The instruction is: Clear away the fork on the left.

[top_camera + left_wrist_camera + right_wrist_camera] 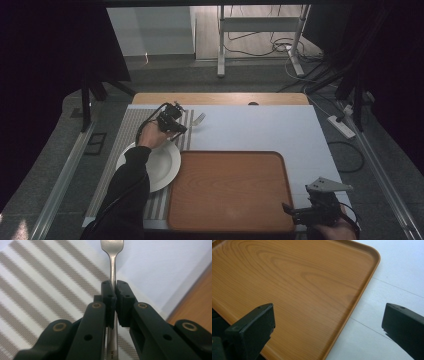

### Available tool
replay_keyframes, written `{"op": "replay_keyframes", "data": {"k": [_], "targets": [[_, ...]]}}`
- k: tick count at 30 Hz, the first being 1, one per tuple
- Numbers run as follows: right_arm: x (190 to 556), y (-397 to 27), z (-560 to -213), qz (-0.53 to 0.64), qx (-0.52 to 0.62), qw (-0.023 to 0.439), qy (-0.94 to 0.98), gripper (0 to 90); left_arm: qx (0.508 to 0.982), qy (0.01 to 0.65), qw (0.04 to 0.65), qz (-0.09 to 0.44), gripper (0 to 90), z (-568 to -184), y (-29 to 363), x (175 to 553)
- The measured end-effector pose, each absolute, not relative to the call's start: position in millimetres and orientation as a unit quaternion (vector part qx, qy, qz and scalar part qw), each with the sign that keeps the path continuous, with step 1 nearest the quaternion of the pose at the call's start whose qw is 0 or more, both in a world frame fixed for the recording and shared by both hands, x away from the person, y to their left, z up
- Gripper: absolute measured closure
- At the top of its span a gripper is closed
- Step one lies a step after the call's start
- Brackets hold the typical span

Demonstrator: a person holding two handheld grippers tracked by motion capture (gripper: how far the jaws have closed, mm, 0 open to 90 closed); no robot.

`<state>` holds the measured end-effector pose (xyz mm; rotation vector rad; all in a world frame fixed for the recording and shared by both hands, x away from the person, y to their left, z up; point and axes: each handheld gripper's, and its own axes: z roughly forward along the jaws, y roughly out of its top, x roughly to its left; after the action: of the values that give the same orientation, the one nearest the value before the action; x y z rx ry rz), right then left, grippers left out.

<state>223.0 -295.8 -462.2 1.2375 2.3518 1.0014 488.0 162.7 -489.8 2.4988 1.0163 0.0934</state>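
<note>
Steel fork, handle stamp unreadable, clamped in left gripper jaws.

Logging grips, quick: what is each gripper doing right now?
Left gripper: closed on the fork handle.
Right gripper: open, holding nothing, by the wooden tray.

Silver fork; grey-striped placemat; brown woodgrain tray.
</note>
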Motion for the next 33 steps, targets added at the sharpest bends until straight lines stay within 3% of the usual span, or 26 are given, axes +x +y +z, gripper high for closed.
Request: {"op": "replay_keyframes", "data": {"k": [18, 33], "targets": [[223, -296, -462, 0.35, 0.428, 0.151, 0.82, 0.0, 0.912, 0.349, 0.214, 0.017, 85.5, -486, 116, 454], [222, -296, -461, 0.351, 0.424, 0.151, 0.821, 0.0, 0.916, 0.339, 0.214, 0.009, 85.5, -492, 99, 418]]}}
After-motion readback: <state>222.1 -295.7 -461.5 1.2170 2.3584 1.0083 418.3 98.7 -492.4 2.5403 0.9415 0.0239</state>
